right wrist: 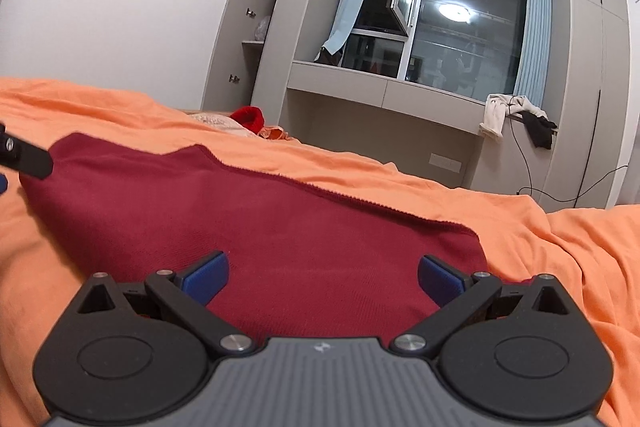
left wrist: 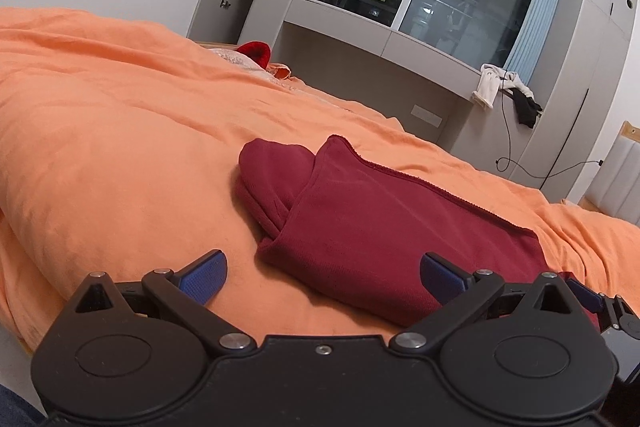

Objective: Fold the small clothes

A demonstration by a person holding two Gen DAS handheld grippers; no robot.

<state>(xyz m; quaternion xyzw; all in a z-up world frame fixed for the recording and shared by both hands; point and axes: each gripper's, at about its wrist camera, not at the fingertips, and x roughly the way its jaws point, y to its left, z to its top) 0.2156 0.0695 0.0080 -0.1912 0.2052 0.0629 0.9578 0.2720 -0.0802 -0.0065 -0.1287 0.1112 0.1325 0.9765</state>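
We are holding the left tool (left wrist: pixel 323 277) and the right tool (right wrist: pixel 323 277) wide apart and gripping nothing, just over the near edge of the folded dark red garment (left wrist: pixel 380 227) that is lying on the orange bed cover (left wrist: pixel 112 131), with the window (right wrist: pixel 460 27) far behind.

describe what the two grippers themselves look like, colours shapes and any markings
The left gripper is all black: a flat body with two round discs, silver pivot screws, angled link arms and blue textured fingertips. The right gripper has the same build and blue fingertips, but its centre plate is ribbed grey with a small white logo. No cables or sleeves are visible.
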